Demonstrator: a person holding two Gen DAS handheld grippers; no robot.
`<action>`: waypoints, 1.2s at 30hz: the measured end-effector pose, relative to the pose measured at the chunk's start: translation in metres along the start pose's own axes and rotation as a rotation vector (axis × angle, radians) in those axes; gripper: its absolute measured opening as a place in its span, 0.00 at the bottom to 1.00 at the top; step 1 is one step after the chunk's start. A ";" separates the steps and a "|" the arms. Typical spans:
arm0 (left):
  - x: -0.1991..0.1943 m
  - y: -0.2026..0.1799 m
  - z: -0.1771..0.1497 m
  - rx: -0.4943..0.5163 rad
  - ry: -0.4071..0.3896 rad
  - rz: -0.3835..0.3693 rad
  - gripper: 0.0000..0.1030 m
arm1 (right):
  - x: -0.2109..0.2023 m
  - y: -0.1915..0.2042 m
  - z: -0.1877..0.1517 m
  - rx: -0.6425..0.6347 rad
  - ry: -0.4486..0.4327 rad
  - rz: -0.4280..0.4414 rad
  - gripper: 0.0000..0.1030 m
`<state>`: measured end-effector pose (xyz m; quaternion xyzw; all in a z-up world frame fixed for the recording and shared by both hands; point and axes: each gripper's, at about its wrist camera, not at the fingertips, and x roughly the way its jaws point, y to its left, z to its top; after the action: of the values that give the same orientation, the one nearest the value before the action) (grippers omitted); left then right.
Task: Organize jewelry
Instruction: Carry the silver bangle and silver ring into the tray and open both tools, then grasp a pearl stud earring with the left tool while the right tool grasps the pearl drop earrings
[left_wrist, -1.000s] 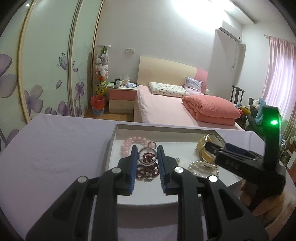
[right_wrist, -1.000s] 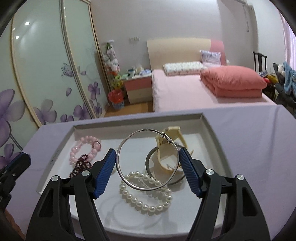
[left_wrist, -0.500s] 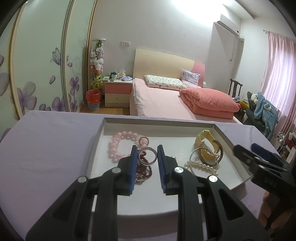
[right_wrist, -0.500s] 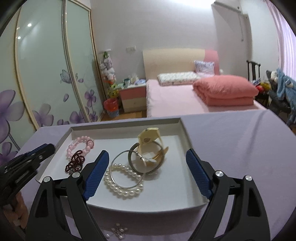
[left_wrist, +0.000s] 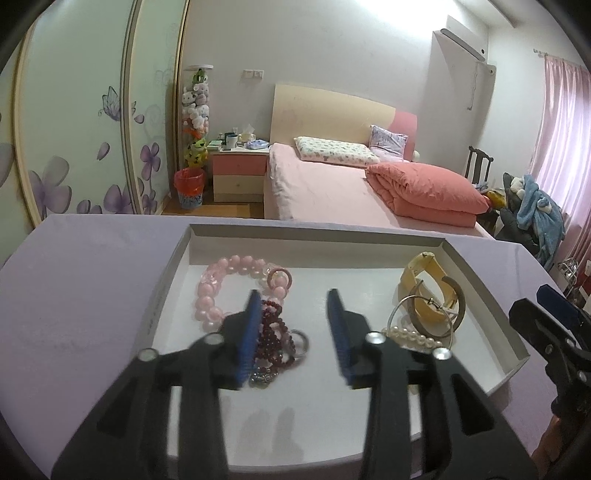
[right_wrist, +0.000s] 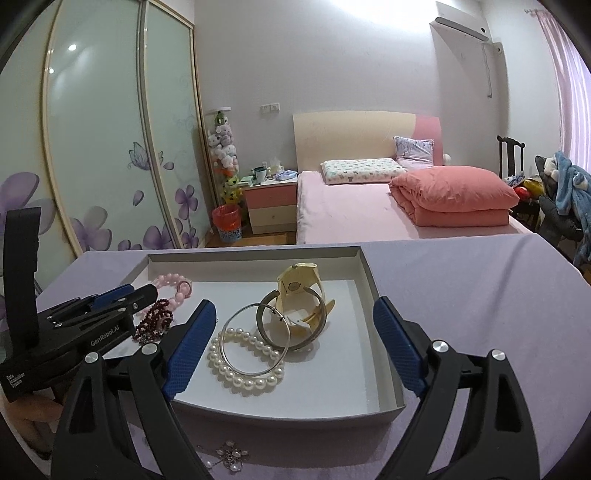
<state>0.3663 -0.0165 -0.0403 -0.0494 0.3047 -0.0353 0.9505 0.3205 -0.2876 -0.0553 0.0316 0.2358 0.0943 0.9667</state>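
Note:
A white tray (left_wrist: 480, 280) (right_wrist: 373, 295) on the purple table holds a pink bead bracelet (left_wrist: 218, 291) (right_wrist: 173, 286), a dark red bead bracelet with a small silver ring (left_wrist: 275, 339) (right_wrist: 153, 323), a pearl bracelet (right_wrist: 240, 363) (left_wrist: 410, 338), a big silver hoop (right_wrist: 255, 343), a metal bangle (right_wrist: 295, 325) and a yellow watch (left_wrist: 428, 291) (right_wrist: 301, 291). My left gripper (left_wrist: 293, 332) is open and empty above the dark red beads. My right gripper (right_wrist: 295, 350) is wide open and empty over the tray's near edge.
A small pearl ornament (right_wrist: 229, 456) lies on the purple tablecloth (right_wrist: 480, 295) in front of the tray. The left gripper's body (right_wrist: 66, 332) shows at the left of the right wrist view. A bed and wardrobe stand behind the table.
My left gripper opened and let the small silver ring drop onto the dark red beads. My right gripper released the big hoop onto the pearls and drew back.

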 end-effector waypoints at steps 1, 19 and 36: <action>0.000 0.000 0.000 -0.001 0.002 -0.003 0.41 | -0.001 0.000 0.000 0.000 -0.001 -0.001 0.84; -0.051 0.014 -0.026 0.000 0.017 -0.026 0.49 | -0.023 0.007 -0.003 -0.033 -0.001 -0.025 0.87; -0.062 -0.044 -0.084 0.101 0.231 -0.109 0.53 | -0.075 -0.018 -0.066 -0.077 0.169 -0.068 0.90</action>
<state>0.2657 -0.0602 -0.0674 -0.0138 0.4068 -0.1075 0.9071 0.2280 -0.3189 -0.0823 -0.0220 0.3137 0.0725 0.9465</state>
